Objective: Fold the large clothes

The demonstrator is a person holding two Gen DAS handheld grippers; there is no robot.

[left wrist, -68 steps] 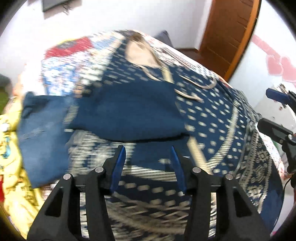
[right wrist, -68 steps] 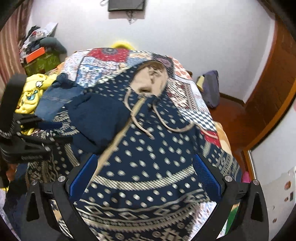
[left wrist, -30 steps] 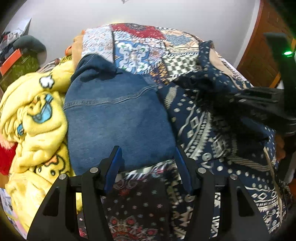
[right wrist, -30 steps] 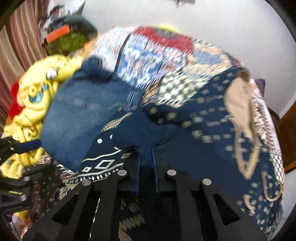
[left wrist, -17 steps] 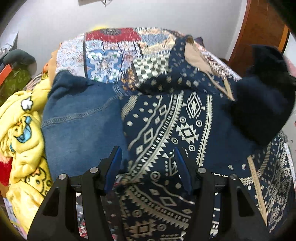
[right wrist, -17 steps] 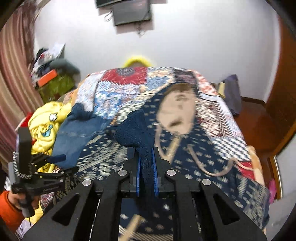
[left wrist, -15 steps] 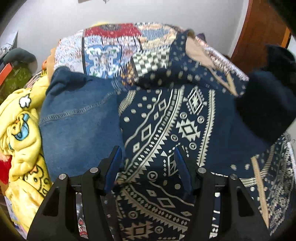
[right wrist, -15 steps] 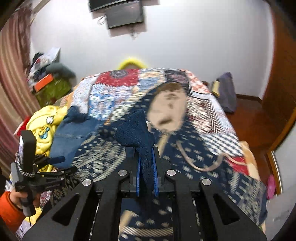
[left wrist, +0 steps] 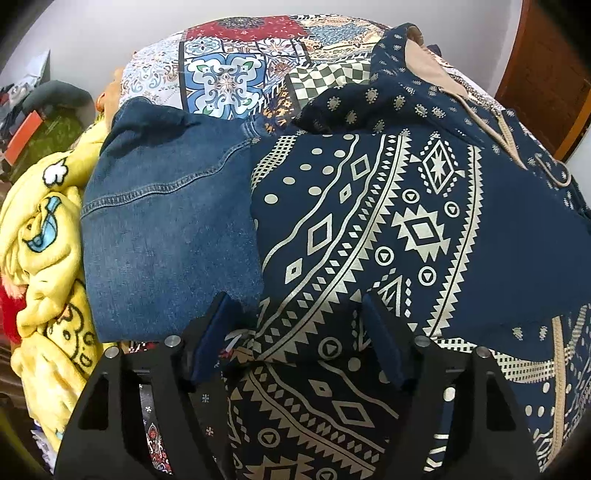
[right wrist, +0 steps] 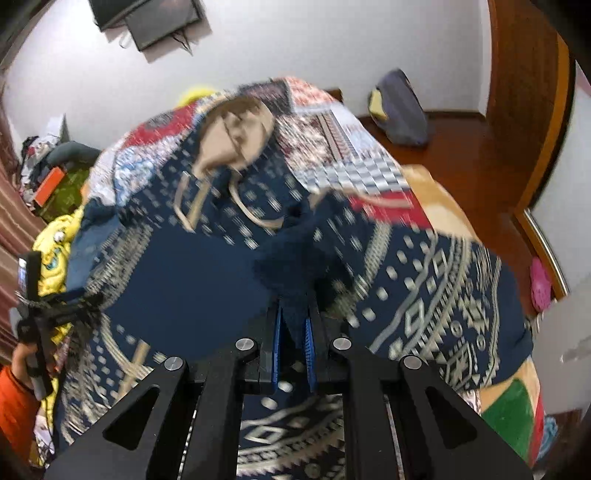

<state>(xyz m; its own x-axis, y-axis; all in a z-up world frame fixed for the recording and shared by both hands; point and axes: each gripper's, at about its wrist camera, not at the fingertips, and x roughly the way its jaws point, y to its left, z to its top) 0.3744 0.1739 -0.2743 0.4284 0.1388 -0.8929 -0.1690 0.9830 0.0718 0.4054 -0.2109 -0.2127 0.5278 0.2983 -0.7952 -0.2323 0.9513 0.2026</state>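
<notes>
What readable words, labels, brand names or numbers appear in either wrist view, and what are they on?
None can be read.
The navy hoodie carries only geometric prints, no lettering.
The yellow blanket shows cartoon figures, no words.
The patchwork bedspread has only patterns.
The wall screen is dark.
The right wrist view is motion-blurred, so small print there would be unreadable.

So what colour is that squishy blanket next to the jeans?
Yellow, with cartoon pictures on it. The blanket shows best in the left wrist view, left of the jeans.
</notes>
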